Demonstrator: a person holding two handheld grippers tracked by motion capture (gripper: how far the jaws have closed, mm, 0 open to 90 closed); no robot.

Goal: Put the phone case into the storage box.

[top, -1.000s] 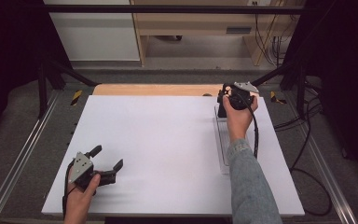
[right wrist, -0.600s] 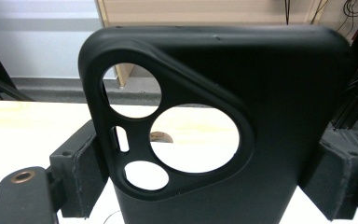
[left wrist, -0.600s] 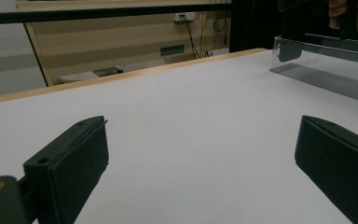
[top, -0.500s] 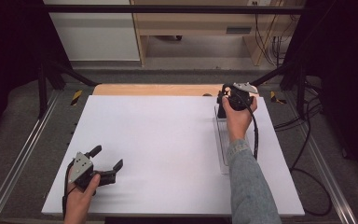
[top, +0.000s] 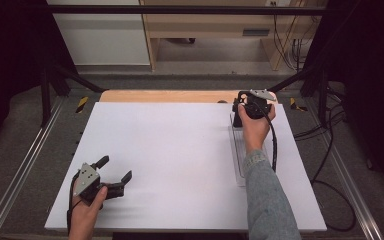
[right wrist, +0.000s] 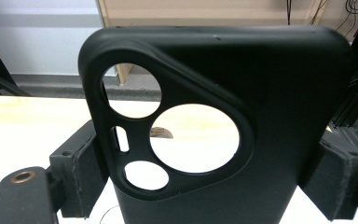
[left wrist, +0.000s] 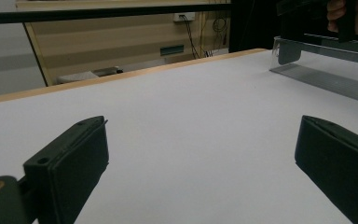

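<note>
A black phone case (right wrist: 284, 116) with a rounded three-cornered camera cutout stands upright between my right gripper's jaws. Both pads (right wrist: 81, 168) press on its sides, so my right gripper (right wrist: 214, 172) is shut on it. In the high view that gripper (top: 238, 113) is at the table's far right, over the far end of a clear plastic tray (top: 240, 160). My left gripper (top: 115, 168) rests low at the near left of the white table top (top: 180, 150), its jaws wide open with nothing between them. In the left gripper view its jaws (left wrist: 200, 154) frame bare white surface.
A wooden strip (top: 165, 96) runs along the table's far edge. Metal rails (top: 25, 165) border both sides, and cables (top: 330, 150) lie on the floor at the right. The clear tray (left wrist: 326, 70) and the other hand appear far off in the left gripper view.
</note>
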